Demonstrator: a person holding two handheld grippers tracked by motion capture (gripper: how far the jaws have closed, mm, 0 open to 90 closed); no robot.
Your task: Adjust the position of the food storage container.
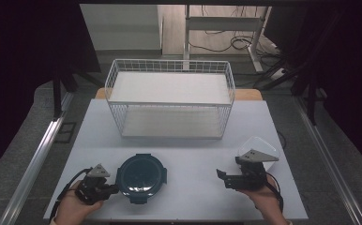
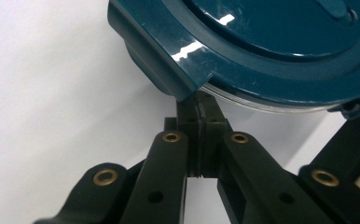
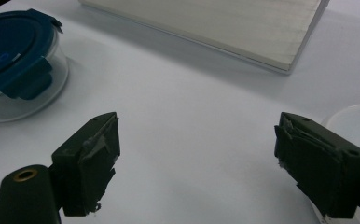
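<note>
A round glass container with a dark teal clip lid (image 1: 140,177) stands at the front left of the white table (image 1: 193,140). A hand holds my left gripper (image 1: 113,188) at the container's left edge. In the left gripper view my left gripper (image 2: 199,112) has its jaws pressed together, their tips just under the lid's side latch (image 2: 164,60); no thing shows between them. My right gripper (image 1: 223,179) rests at the front right, pointing left, and my right gripper (image 3: 197,140) stands open over bare table. The container (image 3: 15,60) lies off to its far left.
A white wire basket rack (image 1: 169,62) with two white shelf boards stands at the back middle of the table; its lower board (image 3: 215,23) is ahead of the right gripper. A clear plastic container (image 1: 260,146) sits just behind the right gripper.
</note>
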